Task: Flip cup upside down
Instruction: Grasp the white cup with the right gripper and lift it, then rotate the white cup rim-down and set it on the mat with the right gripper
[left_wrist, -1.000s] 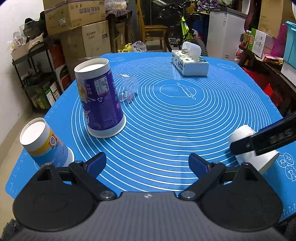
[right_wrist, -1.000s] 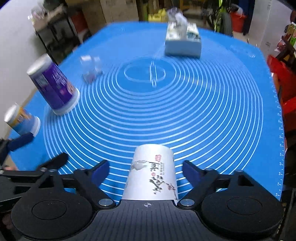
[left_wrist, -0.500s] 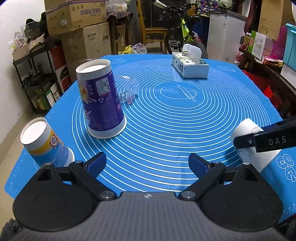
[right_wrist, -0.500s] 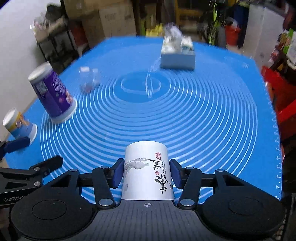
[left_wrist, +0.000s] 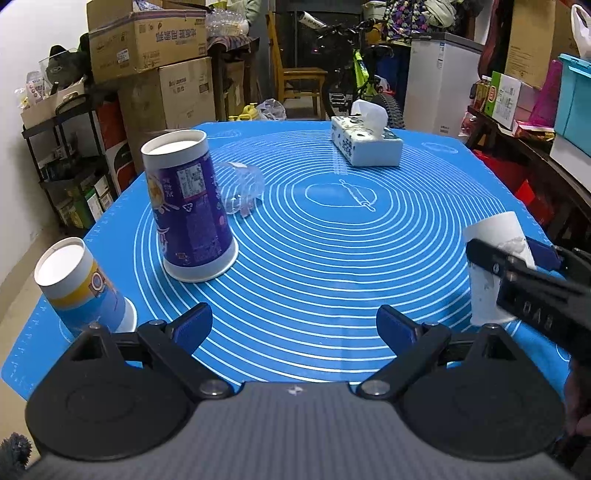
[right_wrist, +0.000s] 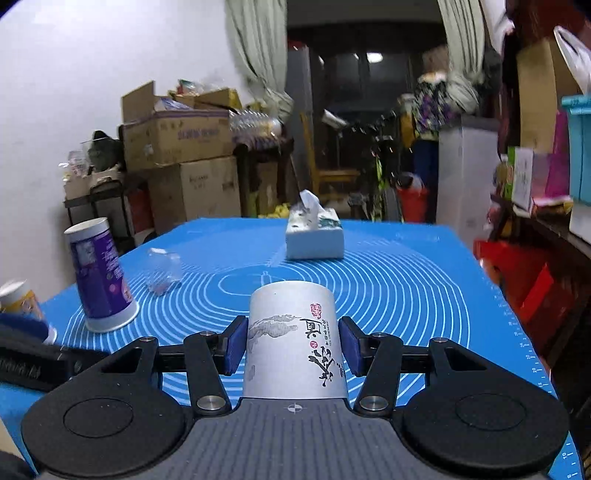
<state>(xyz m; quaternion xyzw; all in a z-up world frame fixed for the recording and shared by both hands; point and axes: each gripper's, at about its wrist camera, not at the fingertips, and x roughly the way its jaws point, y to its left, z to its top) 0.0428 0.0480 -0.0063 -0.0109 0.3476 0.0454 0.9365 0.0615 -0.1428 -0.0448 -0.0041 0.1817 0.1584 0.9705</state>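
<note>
My right gripper (right_wrist: 293, 345) is shut on a white paper cup (right_wrist: 293, 339) with black calligraphy, its closed base pointing away from me. In the left wrist view the same cup (left_wrist: 493, 269) stands base-up at the right, held over the blue mat (left_wrist: 332, 258) by the right gripper (left_wrist: 517, 258). My left gripper (left_wrist: 293, 325) is open and empty over the mat's near edge. A purple cup (left_wrist: 188, 206) and a yellow-banded cup (left_wrist: 79, 284) stand upside down on the left. A clear plastic cup (left_wrist: 242, 192) lies behind the purple one.
A tissue box (left_wrist: 365, 146) sits at the far side of the mat. Cardboard boxes (left_wrist: 147, 40) and shelves stand beyond the left edge, a bicycle and a white cabinet (left_wrist: 439, 81) at the back, cluttered shelves on the right.
The right gripper closed on the white cup, then lifted and tilted it so its view now looks level across the table. The left gripper rose slightly and stayed open.
</note>
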